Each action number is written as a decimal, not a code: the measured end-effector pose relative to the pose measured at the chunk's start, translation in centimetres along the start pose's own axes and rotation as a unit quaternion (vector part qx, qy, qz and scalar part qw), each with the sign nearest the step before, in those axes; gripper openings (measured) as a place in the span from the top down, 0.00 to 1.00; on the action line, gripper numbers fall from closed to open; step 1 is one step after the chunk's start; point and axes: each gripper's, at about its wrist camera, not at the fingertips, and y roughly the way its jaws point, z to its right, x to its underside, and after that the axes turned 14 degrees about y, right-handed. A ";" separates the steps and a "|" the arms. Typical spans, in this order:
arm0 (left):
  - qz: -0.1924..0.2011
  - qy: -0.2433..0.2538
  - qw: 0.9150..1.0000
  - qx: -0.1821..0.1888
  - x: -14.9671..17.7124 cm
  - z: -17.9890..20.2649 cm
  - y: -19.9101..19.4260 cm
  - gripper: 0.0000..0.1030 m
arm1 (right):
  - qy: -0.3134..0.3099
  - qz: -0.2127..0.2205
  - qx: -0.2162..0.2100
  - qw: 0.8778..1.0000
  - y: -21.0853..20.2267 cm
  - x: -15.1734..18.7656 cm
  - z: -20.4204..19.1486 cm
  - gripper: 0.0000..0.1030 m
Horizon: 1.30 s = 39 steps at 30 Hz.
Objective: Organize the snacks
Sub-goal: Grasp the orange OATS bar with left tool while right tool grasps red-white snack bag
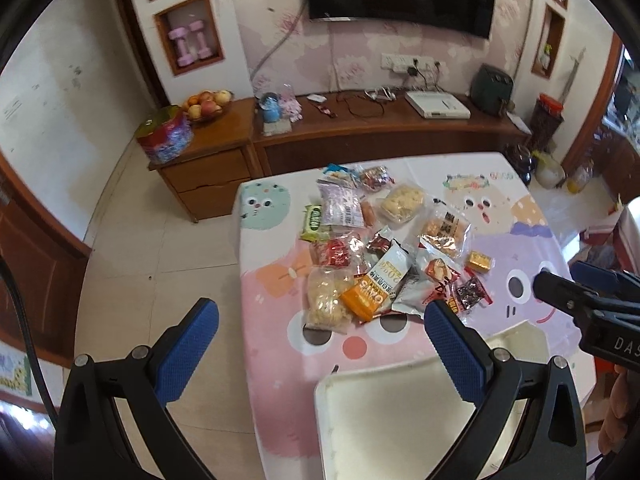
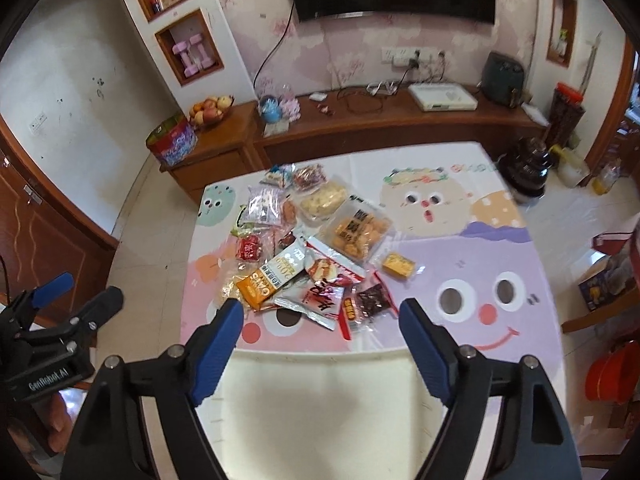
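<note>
A heap of packaged snacks [image 1: 380, 248] [image 2: 312, 248] lies on a table covered with a pastel cartoon cloth [image 1: 272, 320] [image 2: 480, 264]. It includes an orange oats pack [image 1: 370, 296] [image 2: 260, 286], a clear bag of golden puffs [image 1: 442, 228] [image 2: 358, 232] and a small yellow pack [image 1: 480, 260] [image 2: 398, 265]. A white tray [image 1: 400, 420] [image 2: 320, 400] sits at the table's near edge. My left gripper [image 1: 322, 312] hovers open over the near left edge, nothing between its blue pads. My right gripper [image 2: 322, 308] is open above the tray, short of the heap, holding nothing.
A long wooden cabinet [image 1: 360, 132] runs along the far wall, with a fruit bowl [image 1: 208, 106] and a round tin [image 1: 164, 140] on it. Tiled floor [image 1: 160, 240] lies left of the table. Dark pots [image 2: 528, 168] and a red bucket [image 2: 612, 372] stand to the right.
</note>
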 end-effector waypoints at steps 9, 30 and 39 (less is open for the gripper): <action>-0.087 0.081 0.991 0.053 -2.8 2.5 12.2 0.01 | 0.022 -0.084 -0.005 0.996 9.7 -2.9 0.3 0.28; -0.157 0.197 0.966 0.059 -3.8 7.3 23.0 0.05 | 0.077 -0.199 0.002 0.977 21.5 -1.4 2.7 0.58; -0.190 0.177 0.962 0.089 -3.8 8.9 25.4 0.56 | 0.064 -0.166 -0.009 0.984 17.8 -2.0 4.3 0.59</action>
